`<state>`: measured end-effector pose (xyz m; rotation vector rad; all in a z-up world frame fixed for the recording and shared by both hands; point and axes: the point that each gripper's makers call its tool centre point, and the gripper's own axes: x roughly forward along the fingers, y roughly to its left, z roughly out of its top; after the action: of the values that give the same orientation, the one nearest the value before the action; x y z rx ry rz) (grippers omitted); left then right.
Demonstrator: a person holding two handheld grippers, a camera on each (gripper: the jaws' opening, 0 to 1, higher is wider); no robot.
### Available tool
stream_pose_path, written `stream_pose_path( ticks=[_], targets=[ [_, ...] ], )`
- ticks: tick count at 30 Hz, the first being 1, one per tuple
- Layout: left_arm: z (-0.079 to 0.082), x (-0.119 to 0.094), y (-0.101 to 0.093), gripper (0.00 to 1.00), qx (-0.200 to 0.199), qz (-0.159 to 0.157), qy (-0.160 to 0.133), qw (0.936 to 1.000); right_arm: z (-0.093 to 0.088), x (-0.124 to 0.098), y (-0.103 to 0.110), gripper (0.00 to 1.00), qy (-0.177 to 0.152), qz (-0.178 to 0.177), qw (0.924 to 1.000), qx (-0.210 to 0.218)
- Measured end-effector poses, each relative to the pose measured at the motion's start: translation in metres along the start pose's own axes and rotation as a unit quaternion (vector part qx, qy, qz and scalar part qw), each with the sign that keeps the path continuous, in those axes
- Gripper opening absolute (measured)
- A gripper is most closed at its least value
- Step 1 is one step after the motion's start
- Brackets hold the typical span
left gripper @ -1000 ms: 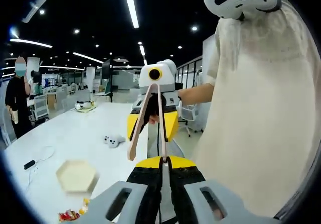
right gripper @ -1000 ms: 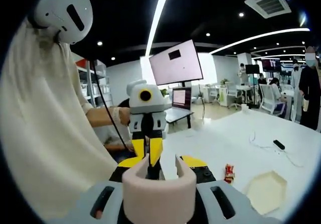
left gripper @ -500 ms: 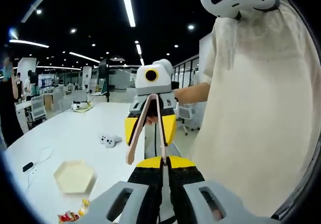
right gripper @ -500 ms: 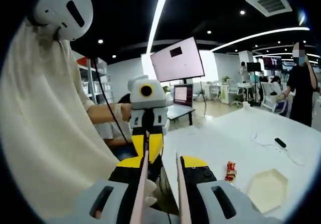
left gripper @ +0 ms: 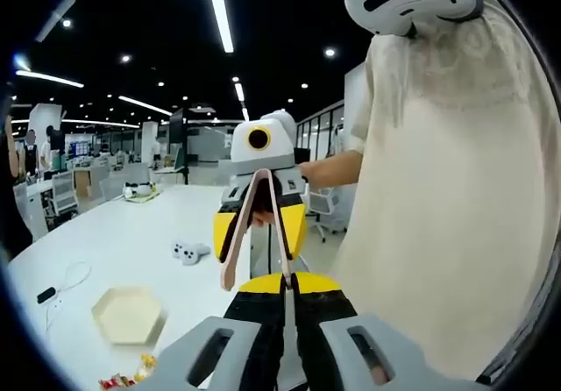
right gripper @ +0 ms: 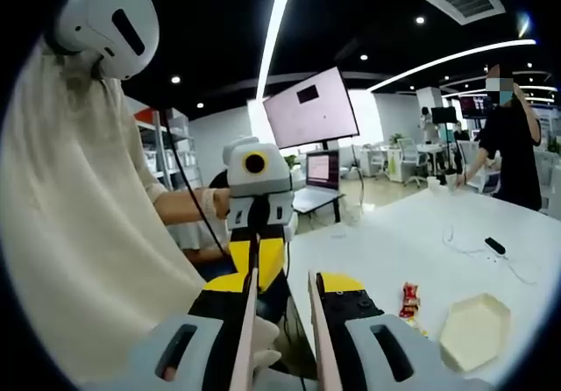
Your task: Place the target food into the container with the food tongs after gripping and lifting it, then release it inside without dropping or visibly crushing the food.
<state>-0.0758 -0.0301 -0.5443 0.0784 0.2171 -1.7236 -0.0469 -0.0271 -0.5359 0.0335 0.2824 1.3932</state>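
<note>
Beige food tongs [left gripper: 254, 224] span the gap between the two grippers, which face each other above the table edge. My left gripper [left gripper: 285, 284] is shut on the tip of one tong arm; the other tip [left gripper: 228, 277] hangs free. The tongs' two arms [right gripper: 248, 321] lie between the jaws of my right gripper [right gripper: 285, 281], pressing against their inner faces. A cream hexagonal container [left gripper: 129, 314] [right gripper: 473, 331] sits on the white table. A red and yellow wrapped snack [left gripper: 123, 379] [right gripper: 409, 302] lies beside it.
A person in a cream garment [left gripper: 456, 198] with a white headset stands close behind both grippers. A white game controller [left gripper: 188, 252], a black device with a cable [right gripper: 495, 245] and the table's near edge [right gripper: 302, 259] are in view. Another person in black [right gripper: 513, 145] stands at the far side.
The tongs have slid back into my right gripper: their rounded hinge end stood before the right camera, now only the two arms show. The person in black has moved.
</note>
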Motion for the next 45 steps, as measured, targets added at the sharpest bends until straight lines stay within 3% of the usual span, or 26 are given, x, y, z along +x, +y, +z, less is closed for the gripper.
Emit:
stream_pose_path(
  ticks=[6,15,22,39,45],
  targets=[
    [0.013,-0.002,0.005,0.0,-0.011,0.012,-0.041,0.999,0.017,-0.003,-0.003,0.3,-0.03,-0.006,0.9995,0.008],
    [0.02,-0.003,0.007,0.0,-0.018,0.017,-0.07,0.9972,0.024,-0.003,-0.004,0.31,-0.059,-0.006,0.9977,0.034],
    [0.027,-0.006,0.008,0.0,-0.027,0.019,-0.1,0.9944,0.021,0.002,-0.002,0.33,-0.056,-0.006,0.9973,0.046],
    [0.032,-0.003,0.001,0.0,-0.025,0.002,-0.102,0.9945,0.027,0.002,0.001,0.32,-0.081,0.011,0.9943,0.069],
    [0.032,-0.003,-0.001,0.0,-0.029,0.001,-0.104,0.9942,0.03,0.003,0.006,0.31,-0.092,0.016,0.9941,0.054]
  ],
)
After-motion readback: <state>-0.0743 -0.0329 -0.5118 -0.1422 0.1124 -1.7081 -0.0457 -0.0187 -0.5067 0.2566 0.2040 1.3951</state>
